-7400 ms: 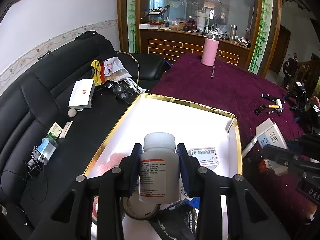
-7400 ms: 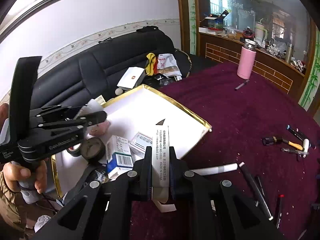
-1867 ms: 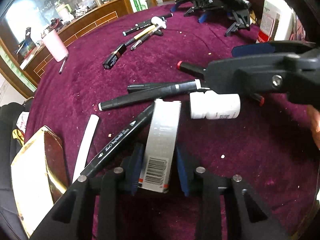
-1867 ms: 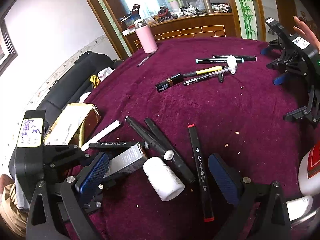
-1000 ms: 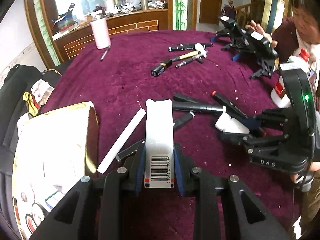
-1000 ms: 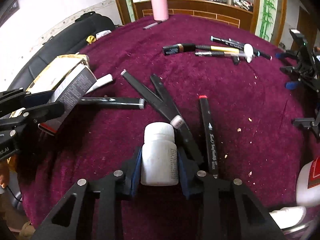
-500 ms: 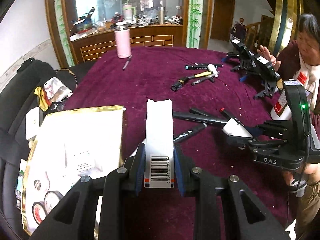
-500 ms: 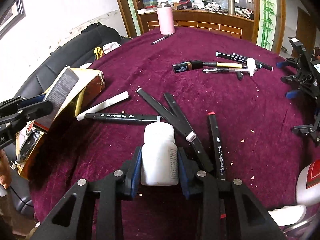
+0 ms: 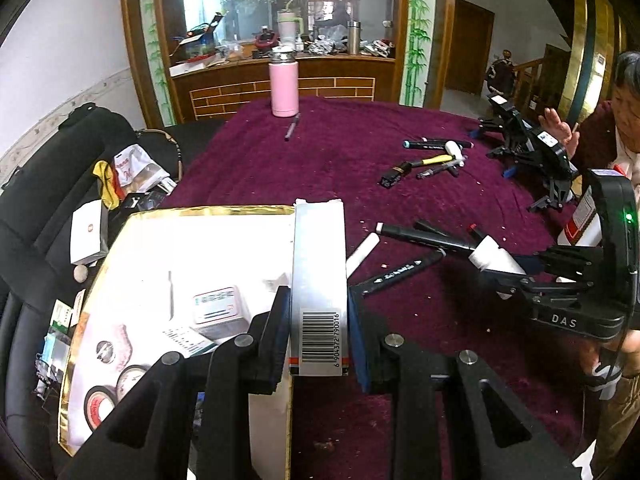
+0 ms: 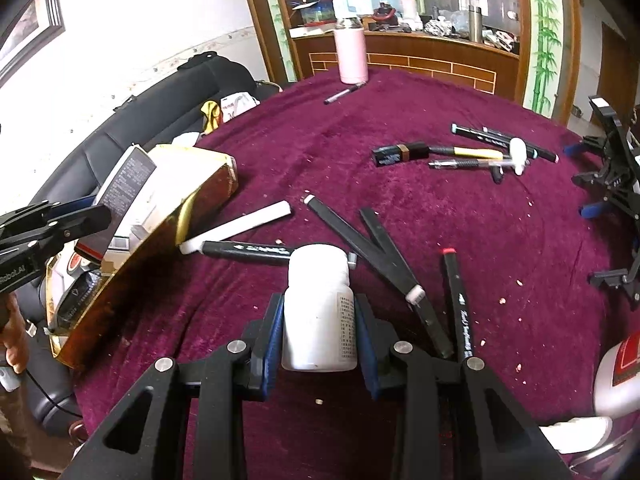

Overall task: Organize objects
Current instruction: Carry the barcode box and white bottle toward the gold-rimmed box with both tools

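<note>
Left tongs [image 9: 319,322] clamp one silver carton [image 9: 319,276]; right tongs [image 10: 319,338] clamp one white bottle [image 10: 319,308]. Four black markers [image 10: 456,300] lie centre-frame on desk [image 10: 400,92].

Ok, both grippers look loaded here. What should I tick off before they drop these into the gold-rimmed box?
1. Left gripper clamps the silver carton: ok.
2. Right gripper clamps the white bottle: ok.
3. Carton over the gold-rimmed box: partly, at its right wall.
4. Free floor inside the box: ok, at the far end.
5. Bottle over the box: not ok, above the purple cloth.
6. Bottle cap tight: cannot tell.
</note>
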Tool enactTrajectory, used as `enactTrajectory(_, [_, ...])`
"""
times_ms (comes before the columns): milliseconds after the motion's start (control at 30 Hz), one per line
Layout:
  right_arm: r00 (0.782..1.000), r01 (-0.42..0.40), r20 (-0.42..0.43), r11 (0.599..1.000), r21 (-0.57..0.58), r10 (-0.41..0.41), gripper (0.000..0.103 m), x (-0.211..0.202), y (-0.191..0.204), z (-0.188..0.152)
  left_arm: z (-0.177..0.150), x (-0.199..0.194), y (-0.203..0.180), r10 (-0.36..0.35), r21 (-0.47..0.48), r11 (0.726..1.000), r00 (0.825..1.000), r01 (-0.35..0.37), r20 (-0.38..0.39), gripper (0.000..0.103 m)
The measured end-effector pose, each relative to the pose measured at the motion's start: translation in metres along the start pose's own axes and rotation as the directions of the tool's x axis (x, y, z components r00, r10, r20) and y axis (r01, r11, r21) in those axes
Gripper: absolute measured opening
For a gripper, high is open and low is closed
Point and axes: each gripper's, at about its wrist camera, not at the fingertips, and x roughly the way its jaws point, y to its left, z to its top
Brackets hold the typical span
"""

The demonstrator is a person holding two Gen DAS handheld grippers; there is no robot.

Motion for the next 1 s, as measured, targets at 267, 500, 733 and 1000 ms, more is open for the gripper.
enactTrajectory(267, [1.0, -0.018, 0.013, 0.999, -0.031, 0.019, 0.036, -0.002, 0.021, 0.006, -0.003, -0.01, 0.024, 0.065, -0.046, 0.997, 0.998, -0.064, 0.014, 0.027])
enactTrajectory(500, [0.999, -0.035, 0.015, 0.997, -0.07, 0.036, 0.036, 0.001, 0.044, 0.012, -0.009, -0.018, 0.048, 0.138, -0.088, 0.987, 0.99, -0.135, 0.019, 0.027])
enactTrajectory(733, [0.998, -0.054, 0.02, 0.992, -0.113, 0.056, 0.036, 0.001, 0.071, 0.019, -0.017, -0.025, 0.064, 0.167, -0.115, 0.98, 0.986, -0.163, 0.025, 0.027])
enactTrajectory(1000, [0.996, -0.084, 0.019, 0.982, -0.168, 0.089, 0.036, 0.003, 0.101, 0.024, -0.025, -0.031, 0.073, 0.182, -0.134, 0.975, 0.983, -0.177, 0.028, 0.027])
